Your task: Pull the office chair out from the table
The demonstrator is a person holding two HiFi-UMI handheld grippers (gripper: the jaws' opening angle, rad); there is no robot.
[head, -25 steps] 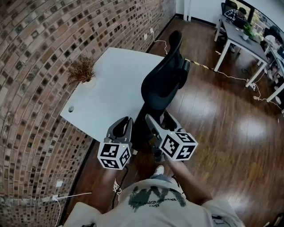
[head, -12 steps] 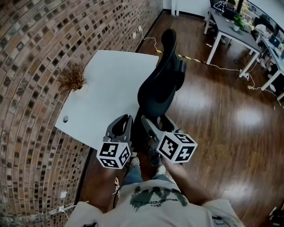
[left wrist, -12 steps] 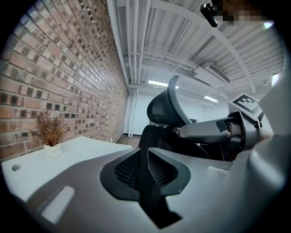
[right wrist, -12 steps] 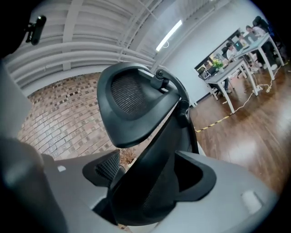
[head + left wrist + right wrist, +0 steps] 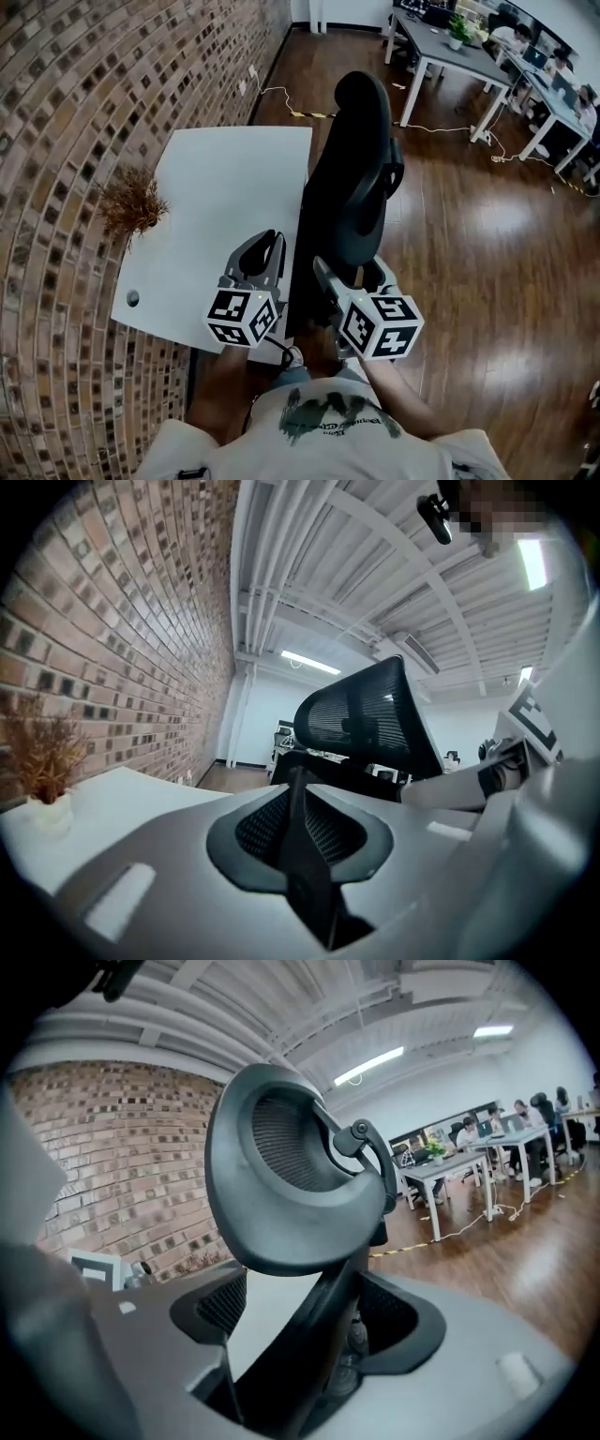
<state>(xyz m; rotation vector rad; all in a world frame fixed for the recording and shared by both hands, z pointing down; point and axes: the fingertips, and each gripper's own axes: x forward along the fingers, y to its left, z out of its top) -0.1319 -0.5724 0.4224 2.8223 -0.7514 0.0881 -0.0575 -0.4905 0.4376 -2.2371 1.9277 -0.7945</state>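
My right gripper (image 5: 352, 278) is squeezing the back of the tall black mesh office chair (image 5: 352, 159), which is standing just past it; my left gripper (image 5: 265, 248) is hanging closed and empty.

Dried plant (image 5: 131, 202): I see it at the table's (image 5: 234, 178) left edge, beside the brick wall (image 5: 56, 112).
Desks (image 5: 441, 42): at the wooden floor's (image 5: 487, 253) far edge.

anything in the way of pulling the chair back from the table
Only the person's own shoe, close behind the office chair where it would roll. The wood floor to its right looks bare; the white table is on its left. The right gripper has the chair's back stem between its jaws.
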